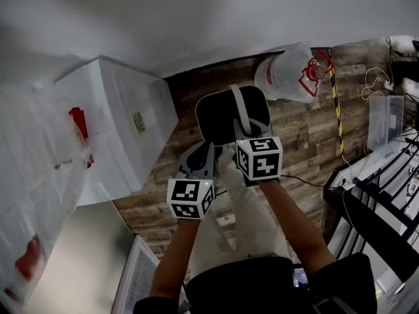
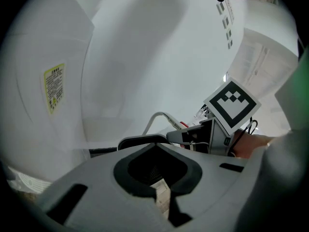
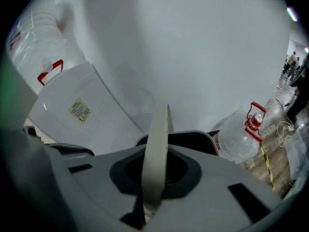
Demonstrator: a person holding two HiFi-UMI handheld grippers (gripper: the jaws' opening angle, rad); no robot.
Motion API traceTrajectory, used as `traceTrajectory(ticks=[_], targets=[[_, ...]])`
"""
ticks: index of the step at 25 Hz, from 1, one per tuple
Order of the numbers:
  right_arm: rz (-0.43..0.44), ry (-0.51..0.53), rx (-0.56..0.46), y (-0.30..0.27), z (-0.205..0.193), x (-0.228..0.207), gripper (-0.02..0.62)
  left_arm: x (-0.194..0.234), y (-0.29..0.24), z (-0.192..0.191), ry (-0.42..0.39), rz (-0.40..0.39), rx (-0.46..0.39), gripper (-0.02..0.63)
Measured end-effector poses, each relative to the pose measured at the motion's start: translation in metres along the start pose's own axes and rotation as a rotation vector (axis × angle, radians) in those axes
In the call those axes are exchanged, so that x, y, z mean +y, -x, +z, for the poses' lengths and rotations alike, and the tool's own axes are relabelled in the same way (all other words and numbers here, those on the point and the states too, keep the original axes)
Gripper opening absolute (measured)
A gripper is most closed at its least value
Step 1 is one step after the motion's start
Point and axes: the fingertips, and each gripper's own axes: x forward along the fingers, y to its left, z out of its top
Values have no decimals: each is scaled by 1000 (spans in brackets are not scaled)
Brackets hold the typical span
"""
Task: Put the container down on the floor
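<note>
head view: black rounded container (image 1: 219, 113) hangs above brown wood-plank floor (image 1: 308, 136) beside white wall (image 1: 196, 18); right gripper (image 1: 243, 133) pinches its grey strap handle (image 3: 157, 149); left gripper (image 1: 204, 150) jaws pressed together, by the rim.

Container (image 1: 219, 113): black, matt, smooth, plastic by look; handle (image 1: 239, 110) pale grey, dull plastic strap
Floor (image 1: 308, 149): wood-grain planks, weathered pattern, low sheen
White box (image 1: 121, 129): smooth, faint gloss; yellowish paper label (image 1: 137, 122)
Bag (image 1: 288, 77): thin translucent plastic, crinkled, shiny
Right gripper (image 3: 154, 175): matt grey plastic shell, black lining; marker cube (image 1: 260, 157) flat white, black print
</note>
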Motion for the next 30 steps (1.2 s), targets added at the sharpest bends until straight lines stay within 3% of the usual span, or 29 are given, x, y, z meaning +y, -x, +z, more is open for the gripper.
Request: traceTrajectory(ticks=[16, 30], targets=[[4, -10, 55, -71, -34, -19, 34, 44, -45, -49, 66, 38, 31, 17], [8, 9, 81, -131, -52, -25, 34, 89, -93, -68, 89, 71, 12, 17]])
